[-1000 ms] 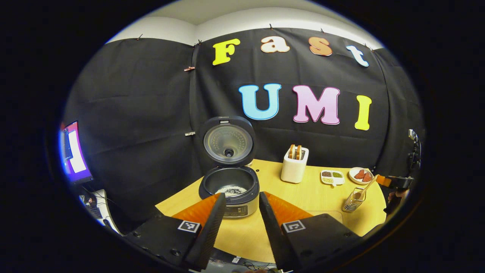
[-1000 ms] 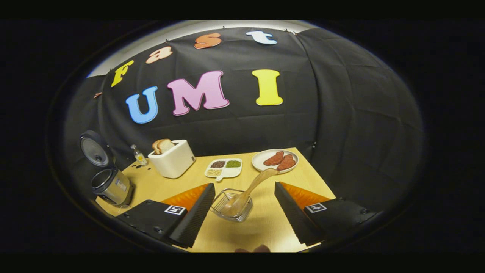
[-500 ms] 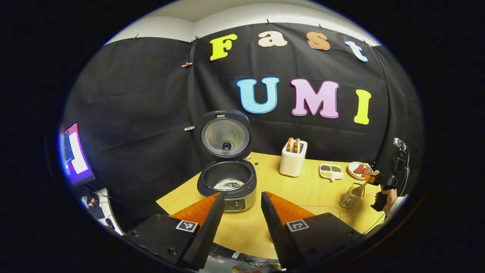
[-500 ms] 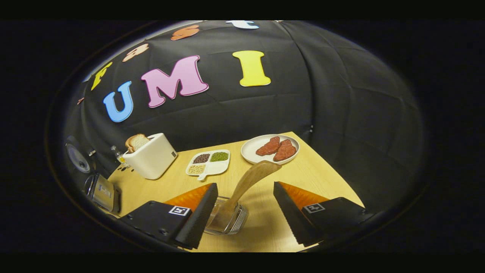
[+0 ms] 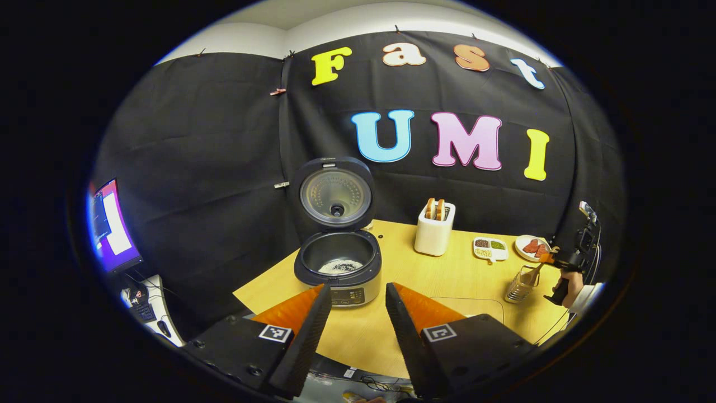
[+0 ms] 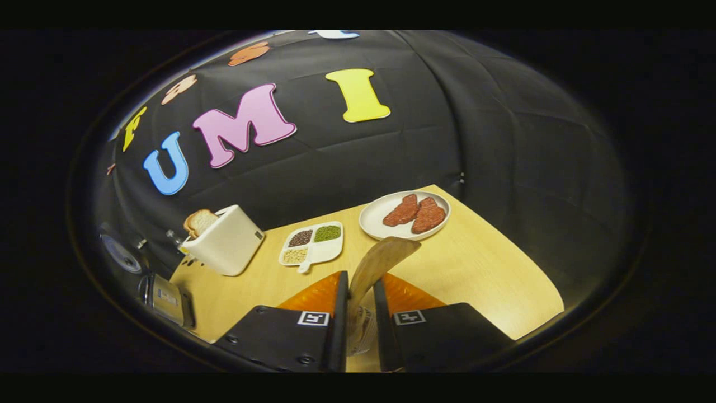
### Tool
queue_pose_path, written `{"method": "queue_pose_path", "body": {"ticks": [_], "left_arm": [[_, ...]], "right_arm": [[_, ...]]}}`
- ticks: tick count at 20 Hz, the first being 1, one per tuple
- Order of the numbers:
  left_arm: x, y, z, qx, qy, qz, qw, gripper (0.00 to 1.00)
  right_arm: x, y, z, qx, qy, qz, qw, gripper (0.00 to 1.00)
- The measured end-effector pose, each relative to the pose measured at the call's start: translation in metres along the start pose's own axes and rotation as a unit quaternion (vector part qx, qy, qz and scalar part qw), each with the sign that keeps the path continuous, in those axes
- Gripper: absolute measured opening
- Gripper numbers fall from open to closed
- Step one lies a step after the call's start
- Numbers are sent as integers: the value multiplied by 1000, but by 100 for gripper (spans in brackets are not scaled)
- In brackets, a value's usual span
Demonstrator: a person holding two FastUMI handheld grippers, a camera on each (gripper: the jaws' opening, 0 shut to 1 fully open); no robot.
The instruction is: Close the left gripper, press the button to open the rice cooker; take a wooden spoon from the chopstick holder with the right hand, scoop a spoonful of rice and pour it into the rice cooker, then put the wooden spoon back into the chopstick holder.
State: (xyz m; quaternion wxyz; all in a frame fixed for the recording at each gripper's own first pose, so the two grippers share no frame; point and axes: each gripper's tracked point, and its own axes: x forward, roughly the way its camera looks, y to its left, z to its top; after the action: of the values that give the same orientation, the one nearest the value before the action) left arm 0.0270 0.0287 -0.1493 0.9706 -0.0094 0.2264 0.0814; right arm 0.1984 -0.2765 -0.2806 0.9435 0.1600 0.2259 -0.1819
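In the left gripper view the rice cooker point(image 5: 338, 274) stands with its lid point(image 5: 335, 193) raised, and white rice point(image 5: 341, 265) lies in the pot. My left gripper point(image 5: 352, 305) hangs open in front of it, nothing between its fingers. At the table's right end the wire chopstick holder point(image 5: 520, 284) holds the wooden spoon point(image 5: 534, 272), with my right gripper point(image 5: 562, 260) and a hand point(image 5: 571, 282) at the spoon's top. In the right gripper view my right gripper point(image 6: 358, 288) is shut on the wooden spoon point(image 6: 383, 257), which stands tilted in the chopstick holder point(image 6: 362, 330).
A white toaster point(image 6: 226, 243) with bread, a divided dish point(image 6: 313, 246) of grains and a plate point(image 6: 375, 221) of red meat stand along the back of the wooden table point(image 6: 481, 268). The rice cooker point(image 6: 165, 296) is at far left. A monitor point(image 5: 112, 224) glows left of the table.
My right gripper came down over the spoon and went from open to shut on its handle. My left gripper stayed open and drifted slightly back from the cooker.
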Motion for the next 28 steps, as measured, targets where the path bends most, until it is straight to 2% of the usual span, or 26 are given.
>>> {"method": "queue_pose_path", "body": {"ticks": [1, 2, 3, 5, 6, 8, 9, 13, 14, 18, 19, 21, 22, 23, 24, 26, 27, 28], "left_arm": [[-1, 0, -1, 1, 1, 0, 1000, 71], [-2, 0, -2, 0, 2, -1, 1000, 71], [-2, 0, -2, -2, 3, -1, 1000, 71], [-2, 0, -3, -6, 5, -1, 1000, 71], [-2, 0, -4, -7, 5, -1, 1000, 71], [-2, -2, -4, -6, 4, -4, 1000, 71], [-1, -3, -5, -5, 6, -6, 1000, 71], [-2, -5, -4, -5, 4, -13, 1000, 70], [-3, -5, -6, -5, 4, -15, 1000, 71], [-4, 1, -6, -17, -1, -23, 1000, 71], [-4, 2, -5, -21, -4, -25, 999, 71], [-3, 6, -4, -29, -12, -33, 999, 71], [-1, 8, -4, -34, -15, -38, 999, 71], [1, 11, -5, -39, -16, -43, 998, 71], [1, 14, -8, -42, -17, -48, 998, 71], [1, 25, -7, -44, -22, -60, 997, 71], [1, 32, -6, -46, -26, -66, 996, 71], [2, 38, -7, -49, -27, -73, 996, 71]], "right_arm": [[1, 2, 0, 15, 6, 5, 1000, 18], [2, 4, -1, 23, 11, 10, 1000, 20], [3, 7, -1, 26, 13, 16, 999, 13], [-2, 12, 1, 17, 17, 30, 999, 17], [-8, 14, 2, 11, 16, 34, 999, 10], [-19, 20, 3, 3, 18, 44, 999, 19], [-25, 22, 5, -2, 15, 49, 999, 14], [-48, 33, 22, -19, -6, 67, 998, 14], [-52, 37, 28, -28, -11, 73, 997, 10], [-75, 53, 54, -46, -32, 85, 995, 14], [-84, 58, 60, -45, -41, 90, 994, 10], [-106, 75, 65, -48, -42, 105, 992, 14], [-117, 84, 64, -49, -41, 112, 992, 10], [-129, 94, 62, -52, -37, 120, 991, 19], [-141, 106, 57, -55, -33, 126, 990, 14], [-165, 134, 47, -69, -32, 140, 987, 14], [-176, 148, 40, -78, -31, 145, 986, 19], [-185, 164, 30, -86, -28, 149, 985, 19]]}}
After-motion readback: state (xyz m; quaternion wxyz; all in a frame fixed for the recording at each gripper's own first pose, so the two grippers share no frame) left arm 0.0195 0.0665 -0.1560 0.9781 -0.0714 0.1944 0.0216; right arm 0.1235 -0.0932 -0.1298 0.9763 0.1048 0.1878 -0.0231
